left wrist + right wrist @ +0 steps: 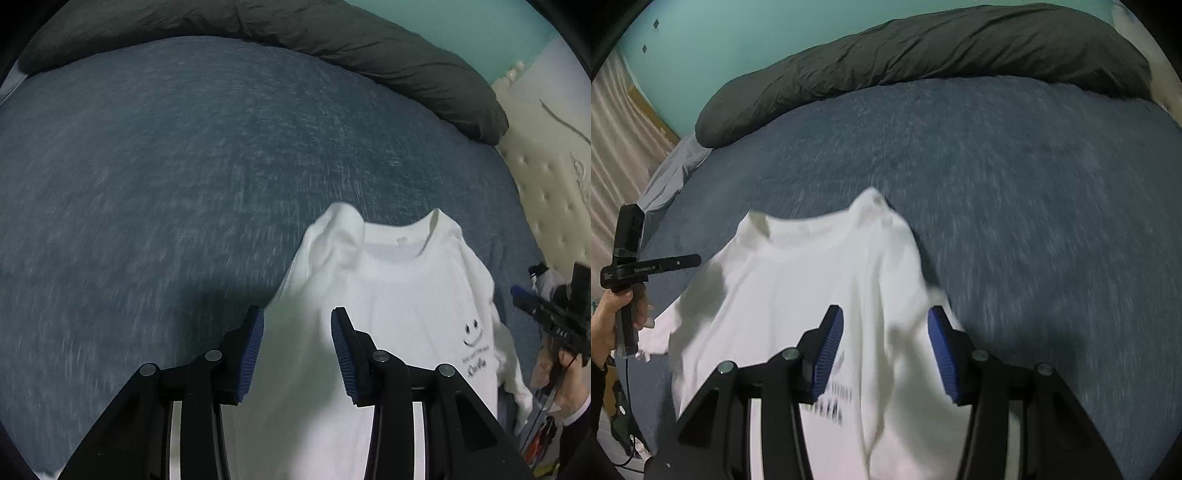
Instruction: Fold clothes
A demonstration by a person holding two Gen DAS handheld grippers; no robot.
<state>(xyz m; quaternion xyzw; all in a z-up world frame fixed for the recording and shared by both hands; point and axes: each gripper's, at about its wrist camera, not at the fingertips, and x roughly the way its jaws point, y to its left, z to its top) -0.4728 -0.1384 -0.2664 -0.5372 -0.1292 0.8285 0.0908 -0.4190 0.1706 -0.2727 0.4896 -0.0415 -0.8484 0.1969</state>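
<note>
White cotton T-shirt (388,295) with a small smiley print lies on the blue-grey bed (147,184). Left claw (297,325) and right claw (885,325) hover apart, gripping nothing. Bunched shoulders may fold crooked.

The white T-shirt (399,295) lay front side up on my blue bed (147,184), collar toward the far edge, near the bed's near edge. One shoulder was bunched up, and a small smiley print marked the chest.
</note>
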